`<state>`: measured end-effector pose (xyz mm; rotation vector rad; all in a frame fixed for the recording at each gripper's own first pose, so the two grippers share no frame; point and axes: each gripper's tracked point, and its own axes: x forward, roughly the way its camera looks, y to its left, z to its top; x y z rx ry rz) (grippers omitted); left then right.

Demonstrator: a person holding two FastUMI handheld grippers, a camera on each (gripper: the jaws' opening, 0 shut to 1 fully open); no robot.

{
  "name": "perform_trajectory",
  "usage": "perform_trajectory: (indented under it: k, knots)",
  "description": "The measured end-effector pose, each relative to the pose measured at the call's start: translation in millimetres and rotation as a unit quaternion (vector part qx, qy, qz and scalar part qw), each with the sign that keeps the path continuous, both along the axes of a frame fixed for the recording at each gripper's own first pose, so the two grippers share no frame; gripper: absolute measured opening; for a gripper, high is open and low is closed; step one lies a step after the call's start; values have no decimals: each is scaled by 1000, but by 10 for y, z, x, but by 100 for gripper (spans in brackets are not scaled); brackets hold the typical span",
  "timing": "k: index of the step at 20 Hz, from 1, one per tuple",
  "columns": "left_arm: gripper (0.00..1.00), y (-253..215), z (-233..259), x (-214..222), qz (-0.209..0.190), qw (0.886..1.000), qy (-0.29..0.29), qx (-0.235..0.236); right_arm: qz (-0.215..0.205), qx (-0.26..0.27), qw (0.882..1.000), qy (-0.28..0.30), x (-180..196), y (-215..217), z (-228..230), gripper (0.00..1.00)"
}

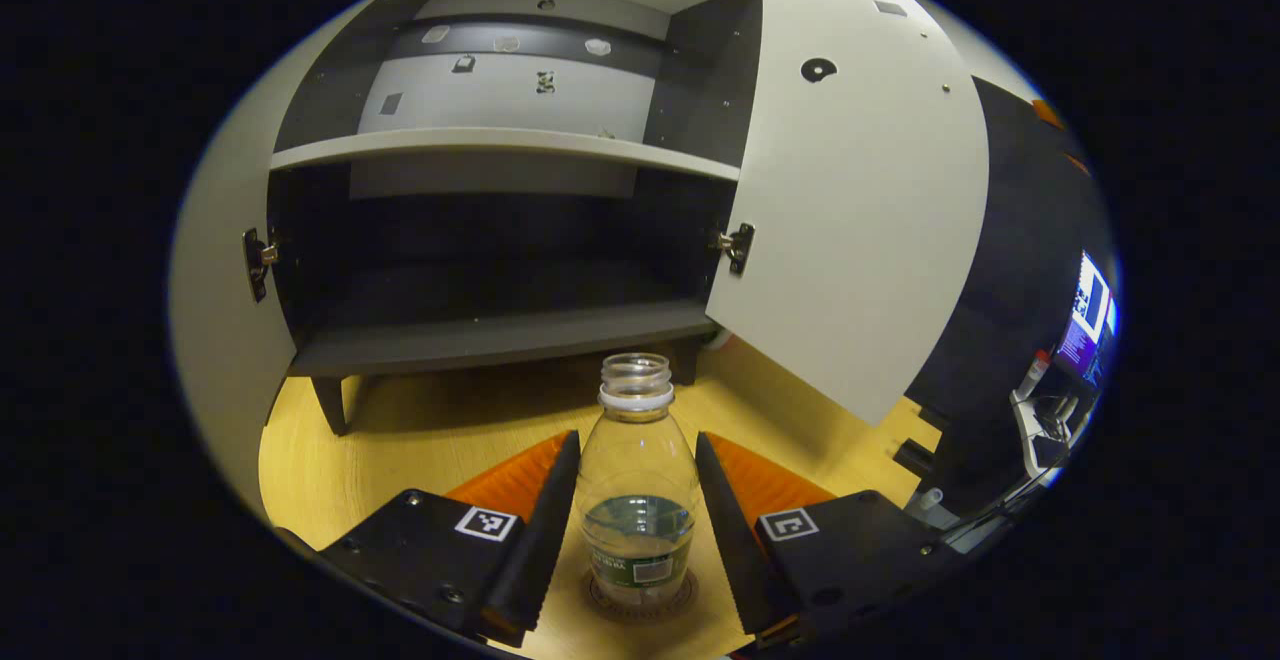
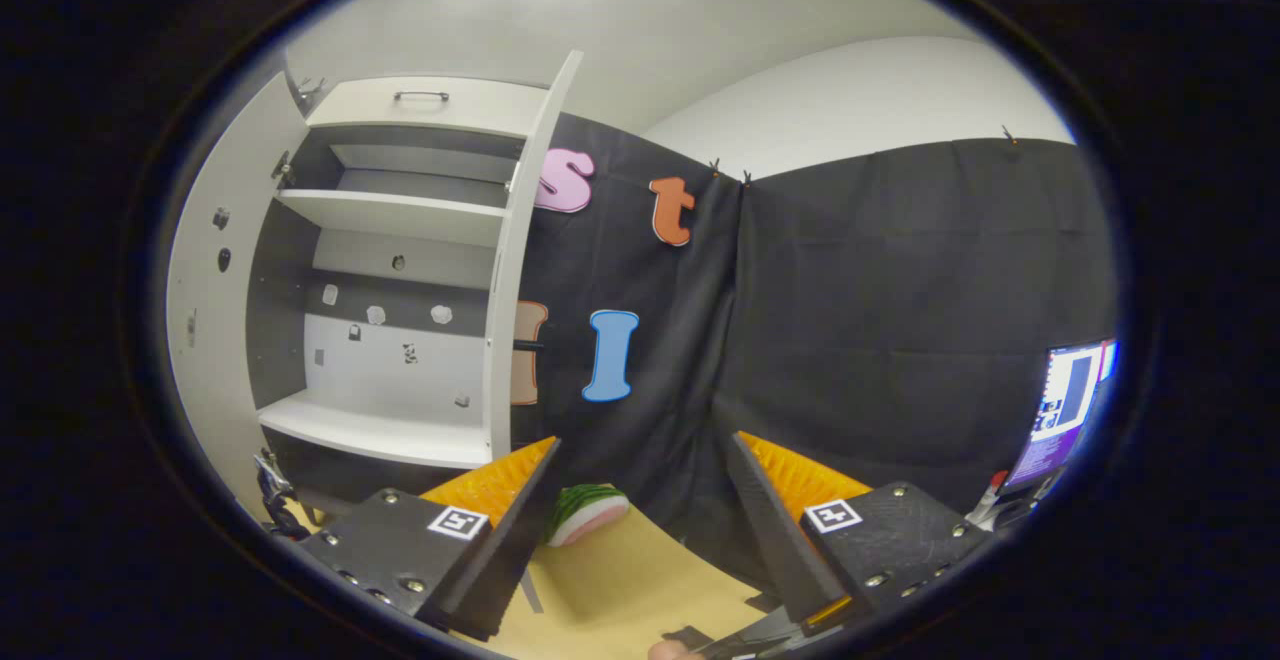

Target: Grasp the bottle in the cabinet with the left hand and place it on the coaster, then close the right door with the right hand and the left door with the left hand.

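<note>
Bottle: clear plastic, no cap, roughly a third full of water, so light but bottom-weighted; thin walls likely flex under a squeeze, smooth and a bit slippery, and the open neck means tipping would spill. Best hold looks like the mid body just above the label, not the narrow neck. It stands upright at lower centre of the left gripper view, on a round dark coaster that peeks out under its base, on the wooden counter. Left gripper has its fingers spread open, one on each side of the bottle; small gaps seem to show on both sides, so probably not pressing, though contact low down is hard to judge. Placement looks done or nearly so. Behind it, in the upper half of the frame, the cabinet stands with both doors open; right door swings out at centre right, left door along the left edge. In the right gripper view, right gripper is open and empty at bottom centre, facing the black booth wall, with the cabinet at frame left, well apart from its fingers.
</note>
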<state>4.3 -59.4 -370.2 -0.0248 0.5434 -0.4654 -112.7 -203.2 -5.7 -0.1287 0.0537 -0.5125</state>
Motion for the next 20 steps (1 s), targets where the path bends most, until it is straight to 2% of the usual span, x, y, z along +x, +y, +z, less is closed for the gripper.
perform_trajectory:
  k: [6,8,9,11,12,14,16,19,20]
  knots:
    - [73,39,31,-147,-9,1000,9,2,-5,-1,1000,5,10,-30,-47,99]
    - [74,63,69,-249,-11,1000,6,5,-1,0,1000,8,59,-1,-82,99]
    - [74,72,79,-292,-11,1000,7,6,2,1,1000,9,77,14,-100,96]
    - [73,104,86,-373,-9,1000,9,9,8,3,1000,11,111,51,-129,99]
    - [73,116,93,-410,-9,1000,10,10,11,5,1000,11,135,65,-145,96]
    - [73,124,98,-451,-10,1000,12,14,17,10,1000,12,179,98,-171,96]
    - [75,132,96,-484,-13,1000,17,22,23,13,1000,13,214,120,-189,99]
    - [78,122,96,-526,-16,999,25,28,27,14,999,13,228,130,-211,99]
    - [84,112,102,-537,-16,999,24,31,27,16,999,13,229,133,-218,100]
